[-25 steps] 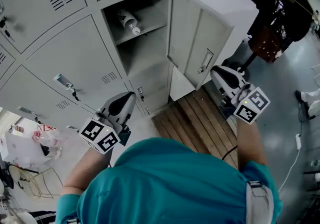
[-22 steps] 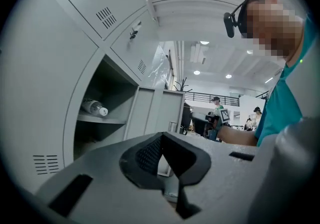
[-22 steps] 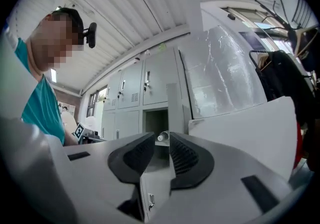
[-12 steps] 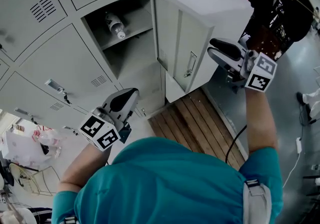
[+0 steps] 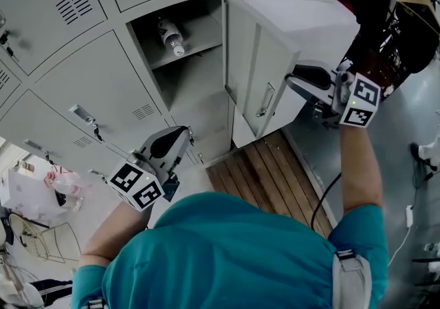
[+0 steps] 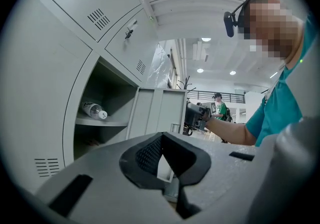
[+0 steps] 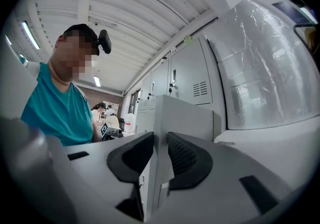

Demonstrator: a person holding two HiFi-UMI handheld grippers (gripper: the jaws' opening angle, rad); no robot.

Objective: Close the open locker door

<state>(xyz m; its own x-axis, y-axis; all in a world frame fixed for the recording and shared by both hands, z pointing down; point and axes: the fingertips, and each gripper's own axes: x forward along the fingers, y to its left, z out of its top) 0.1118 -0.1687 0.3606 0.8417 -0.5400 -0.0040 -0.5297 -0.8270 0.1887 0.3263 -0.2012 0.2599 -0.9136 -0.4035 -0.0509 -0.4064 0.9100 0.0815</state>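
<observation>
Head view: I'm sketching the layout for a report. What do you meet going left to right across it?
Plastic bag, left gripper, open locker door, right gripper.

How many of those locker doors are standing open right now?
1: the open door, rightmost in the head view, on the locker with a bottle lying on its shelf. Lockers beyond the frame may be hidden.
</observation>
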